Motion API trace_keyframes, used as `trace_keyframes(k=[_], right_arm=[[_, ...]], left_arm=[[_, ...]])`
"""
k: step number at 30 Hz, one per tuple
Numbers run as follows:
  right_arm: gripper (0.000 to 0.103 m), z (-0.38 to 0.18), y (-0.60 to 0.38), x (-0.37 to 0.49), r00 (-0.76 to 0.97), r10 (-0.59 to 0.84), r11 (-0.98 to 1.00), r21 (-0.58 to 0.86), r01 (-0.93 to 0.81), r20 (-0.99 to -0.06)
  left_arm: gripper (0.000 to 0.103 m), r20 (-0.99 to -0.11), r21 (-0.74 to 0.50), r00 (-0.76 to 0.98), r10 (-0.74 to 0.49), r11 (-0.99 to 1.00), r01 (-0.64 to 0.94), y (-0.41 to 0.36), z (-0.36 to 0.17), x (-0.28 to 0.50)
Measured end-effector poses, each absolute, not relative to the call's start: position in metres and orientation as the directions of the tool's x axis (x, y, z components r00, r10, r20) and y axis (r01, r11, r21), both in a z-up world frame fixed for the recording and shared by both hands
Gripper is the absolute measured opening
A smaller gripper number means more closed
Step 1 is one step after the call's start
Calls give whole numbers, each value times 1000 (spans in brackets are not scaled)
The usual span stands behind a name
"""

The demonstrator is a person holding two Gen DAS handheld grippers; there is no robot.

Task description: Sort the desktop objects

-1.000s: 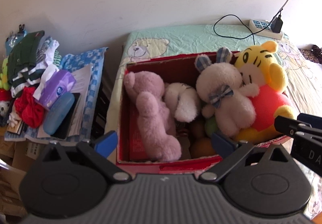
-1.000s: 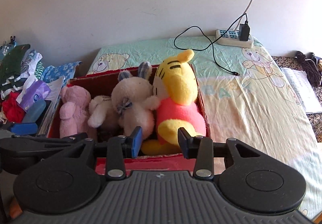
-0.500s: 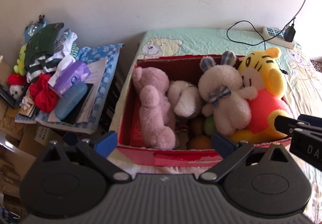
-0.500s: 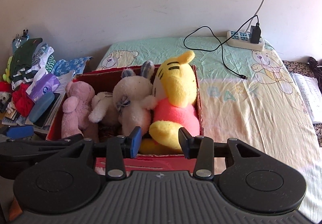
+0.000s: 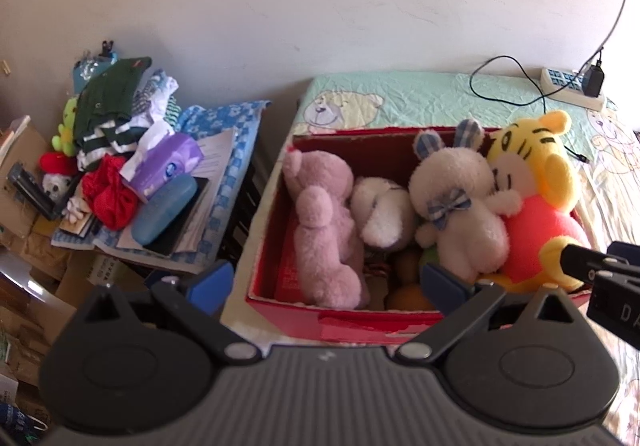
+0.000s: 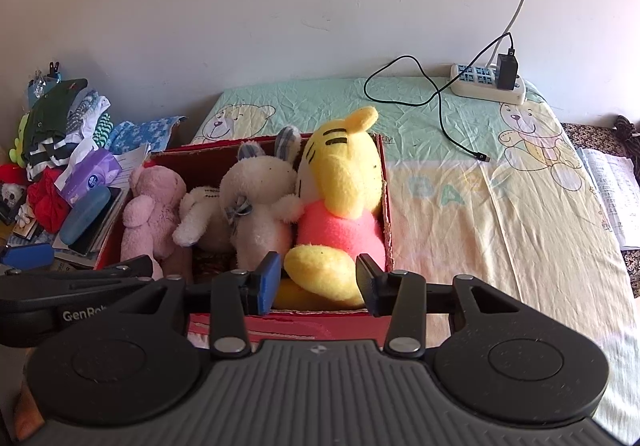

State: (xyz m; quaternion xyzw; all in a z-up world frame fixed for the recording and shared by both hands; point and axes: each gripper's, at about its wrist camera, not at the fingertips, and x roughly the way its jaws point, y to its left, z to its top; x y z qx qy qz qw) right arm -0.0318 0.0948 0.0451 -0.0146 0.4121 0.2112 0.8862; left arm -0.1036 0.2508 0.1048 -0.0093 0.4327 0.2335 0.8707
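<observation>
Left to right. Far-left side stand [image 5: 240, 149] with blue checked cloth carries a heap: folded clothes [image 5: 108, 105], 1 red fabric bundle [image 5: 110, 197], 1 purple tissue pack [image 5: 168, 161], 1 blue glasses case [image 5: 164, 209], papers under them. Cardboard boxes [image 5: 24, 181] sit below and left of it.

Next: 1 red cardboard box [image 5: 340, 320] at the left edge of the bed [image 6: 500, 205], top open. 4 plush toys inside, packed side by side and touching: 1 pink bear [image 5: 320, 221] against the left wall, 1 small white plush [image 5: 382, 211], 1 white rabbit [image 5: 456, 205] with plaid ears and a plaid bow, 1 yellow tiger [image 5: 536, 173] in an orange-pink top against the right wall. Something orange and green shows low in the box, can't tell what.

Bed sheet is mint and pale yellow with bear prints, wrinkled. 1 white power strip [image 6: 486, 83] at the wall end with 1 black charger [image 6: 507, 71] plugged in, black cable trailing onto the sheet. Papers [image 6: 612, 189] at the far right. Plain white wall behind.

Left tool [image 5: 326, 280]: spread wide, nothing in it, hovering over the box's near-left corner. Right tool [image 6: 318, 280]: jaws opening, tiger's yellow foot sits between them, pads not pressing it, above the box's near edge.
</observation>
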Motion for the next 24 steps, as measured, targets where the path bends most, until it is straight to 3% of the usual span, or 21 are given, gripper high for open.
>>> trace_keyframes(k=[24], right_arm=[[46,41,129,-43,571,344,916,133,-378,-745]], left_arm=[[103,-754,179,524,396,891,-417,284,105,-117]])
